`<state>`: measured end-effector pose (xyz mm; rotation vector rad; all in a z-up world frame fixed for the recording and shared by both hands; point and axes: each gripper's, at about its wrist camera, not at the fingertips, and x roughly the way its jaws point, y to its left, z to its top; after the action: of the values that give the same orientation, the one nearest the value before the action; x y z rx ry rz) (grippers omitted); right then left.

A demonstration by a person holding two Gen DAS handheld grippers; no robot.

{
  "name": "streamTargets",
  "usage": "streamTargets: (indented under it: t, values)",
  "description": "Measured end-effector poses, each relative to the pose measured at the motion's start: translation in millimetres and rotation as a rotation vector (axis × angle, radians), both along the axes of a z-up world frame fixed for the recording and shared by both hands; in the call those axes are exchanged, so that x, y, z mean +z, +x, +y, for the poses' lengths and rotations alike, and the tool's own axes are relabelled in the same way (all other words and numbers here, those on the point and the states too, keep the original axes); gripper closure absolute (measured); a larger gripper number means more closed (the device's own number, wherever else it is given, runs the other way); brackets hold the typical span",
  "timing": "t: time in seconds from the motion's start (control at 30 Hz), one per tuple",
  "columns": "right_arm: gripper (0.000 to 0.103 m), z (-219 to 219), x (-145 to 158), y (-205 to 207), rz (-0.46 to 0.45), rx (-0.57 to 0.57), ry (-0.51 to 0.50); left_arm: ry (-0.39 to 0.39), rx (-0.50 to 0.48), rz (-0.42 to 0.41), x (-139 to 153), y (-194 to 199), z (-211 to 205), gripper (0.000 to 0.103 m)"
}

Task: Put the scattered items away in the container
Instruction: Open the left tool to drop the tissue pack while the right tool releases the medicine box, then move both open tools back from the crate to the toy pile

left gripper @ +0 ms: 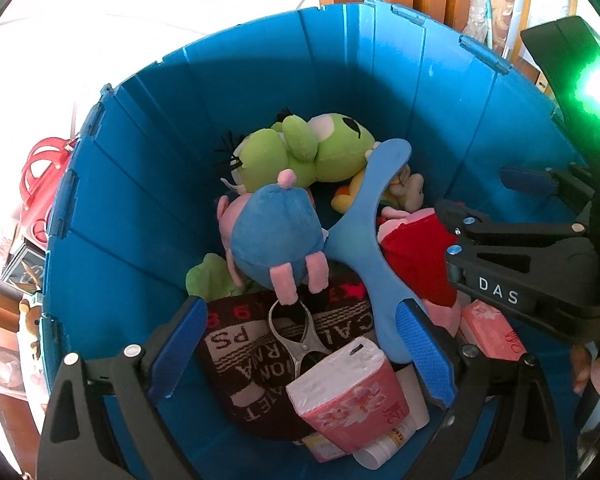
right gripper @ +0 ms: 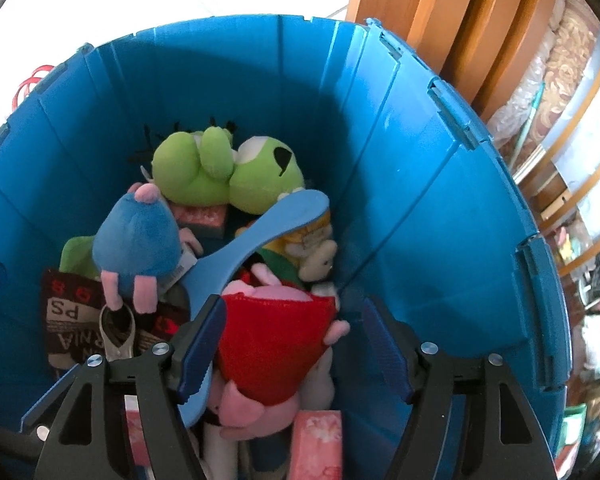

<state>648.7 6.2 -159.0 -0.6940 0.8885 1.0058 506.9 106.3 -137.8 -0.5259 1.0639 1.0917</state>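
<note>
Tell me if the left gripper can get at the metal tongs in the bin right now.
Probably yes. The left gripper hangs open right over the metal tongs, which lie on top of the dark cloth. Only the blue plush's pink feet overlap their far end.

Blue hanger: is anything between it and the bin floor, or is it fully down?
Not fully down. The blue hanger rests on the pile in the bin: its far end lies on the green plush, and the red-dressed plush sits alongside. The toys keep it off the floor.

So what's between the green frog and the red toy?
The blue hanger crosses there, over a small yellow toy; the right wrist view shows the frog and red toy.
</note>
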Motion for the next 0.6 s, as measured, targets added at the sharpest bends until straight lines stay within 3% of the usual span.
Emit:
streamTargets:
  t: [0.1, 0.27, 0.6]
  values:
    - [0.024, -4, 9, 1, 0.022, -0.005, 0.041, 0.002, 0.01, -0.027, 8, -6, -7, 0.007]
    - [0.017, -19, 37, -1, 0.06, -0.007, 0.153, 0.07, 0.035, -0.051, 29, -18, -37, 0.007]
    - [0.006, -86, 101, -41, 0.093, 0.059, 0.381, 0.245, 0.128, -0.219, 87, -84, -112, 0.007]
